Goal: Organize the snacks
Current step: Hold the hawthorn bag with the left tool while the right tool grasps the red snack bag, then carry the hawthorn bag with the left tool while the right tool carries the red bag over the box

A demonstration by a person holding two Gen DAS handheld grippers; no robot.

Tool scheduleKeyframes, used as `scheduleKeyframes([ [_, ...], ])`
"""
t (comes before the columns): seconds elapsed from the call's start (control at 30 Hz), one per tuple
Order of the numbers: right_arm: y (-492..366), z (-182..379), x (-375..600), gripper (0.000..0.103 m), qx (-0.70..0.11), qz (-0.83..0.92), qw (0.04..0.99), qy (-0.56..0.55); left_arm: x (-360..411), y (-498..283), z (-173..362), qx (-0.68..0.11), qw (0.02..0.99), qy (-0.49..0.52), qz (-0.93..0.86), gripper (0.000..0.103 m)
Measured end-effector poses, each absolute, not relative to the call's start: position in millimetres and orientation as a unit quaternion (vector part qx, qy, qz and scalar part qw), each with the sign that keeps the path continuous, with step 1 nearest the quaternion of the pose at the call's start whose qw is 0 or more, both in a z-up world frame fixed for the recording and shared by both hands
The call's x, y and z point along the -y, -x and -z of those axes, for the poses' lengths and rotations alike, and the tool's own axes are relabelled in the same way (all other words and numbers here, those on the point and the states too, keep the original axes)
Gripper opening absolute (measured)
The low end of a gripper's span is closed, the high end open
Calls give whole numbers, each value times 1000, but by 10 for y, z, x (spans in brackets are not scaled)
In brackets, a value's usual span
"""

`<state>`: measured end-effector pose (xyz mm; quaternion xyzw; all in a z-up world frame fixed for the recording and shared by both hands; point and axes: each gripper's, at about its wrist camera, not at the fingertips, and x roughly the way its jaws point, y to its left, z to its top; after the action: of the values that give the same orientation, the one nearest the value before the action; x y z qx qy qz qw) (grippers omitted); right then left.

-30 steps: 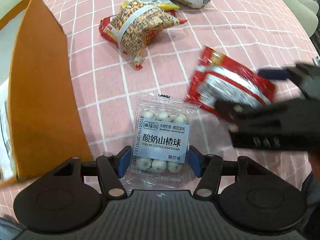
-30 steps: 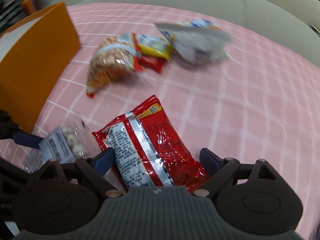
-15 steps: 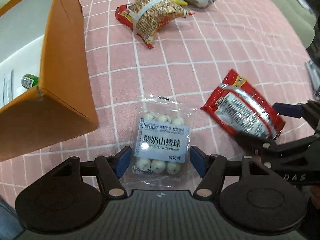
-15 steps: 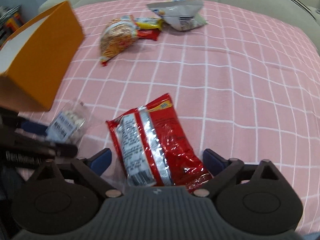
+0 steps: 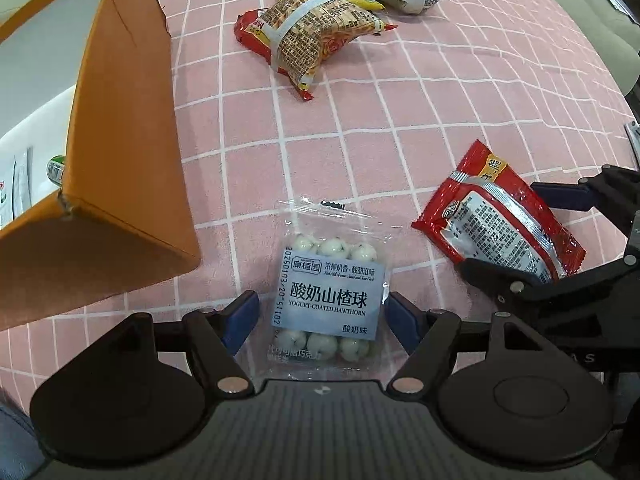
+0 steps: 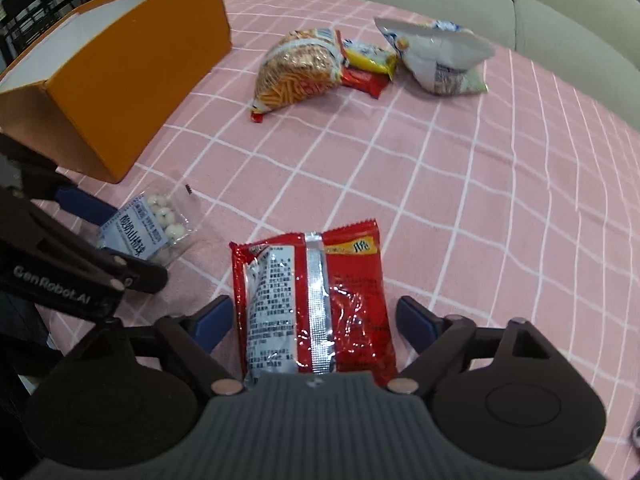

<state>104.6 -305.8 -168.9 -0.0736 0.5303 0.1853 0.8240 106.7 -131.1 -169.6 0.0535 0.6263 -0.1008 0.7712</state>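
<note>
A clear packet of yogurt-coated hawthorn balls (image 5: 328, 300) lies flat on the pink checked cloth (image 5: 440, 92). My left gripper (image 5: 322, 318) points down over it, jaws opening, blue pads either side and not pressing. A red foil snack packet (image 6: 316, 304) lies seam-up between the pads of my right gripper (image 6: 314, 322). Its jaws are closing, with small gaps left on both sides. The left wrist view has that packet (image 5: 500, 220) at the right, and the right wrist view has the hawthorn packet (image 6: 156, 228) at the left.
An open orange box (image 5: 120, 140) (image 6: 132, 92) stands left of both packets, with a few items inside. Far across the cloth lie a noodle-snack bag (image 6: 296, 76), a yellow packet (image 6: 368, 56), a small red packet (image 6: 364, 80) and a white bag (image 6: 440, 60). A beige sofa (image 6: 560, 20) borders the cloth.
The left jaws have spread a little around the hawthorn packet. The right gripper shifted, and the red packet now lies straighter between its pads, which have come in slightly.
</note>
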Motion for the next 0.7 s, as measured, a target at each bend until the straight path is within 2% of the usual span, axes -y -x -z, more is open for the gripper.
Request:
scheduleKeyframes([
  [0.03,-1041,1690,3055,78,-530,-185,824,72,1320,-1064,1701,-626,771,-57,102,78],
  [0.17,-1006,1689,2964,74,-535,-181,821,83,1354,-1041,1702,-621,774,-74,100,71],
  [0.33,-999,1683,2885,71,-543,-160,820,82,1281,-1021,1680,-619,777,-63,94,65],
  [0.7,-839,1425,2733,69,-531,-151,830,80,1068,-804,1429,-608,790,-32,73,64],
])
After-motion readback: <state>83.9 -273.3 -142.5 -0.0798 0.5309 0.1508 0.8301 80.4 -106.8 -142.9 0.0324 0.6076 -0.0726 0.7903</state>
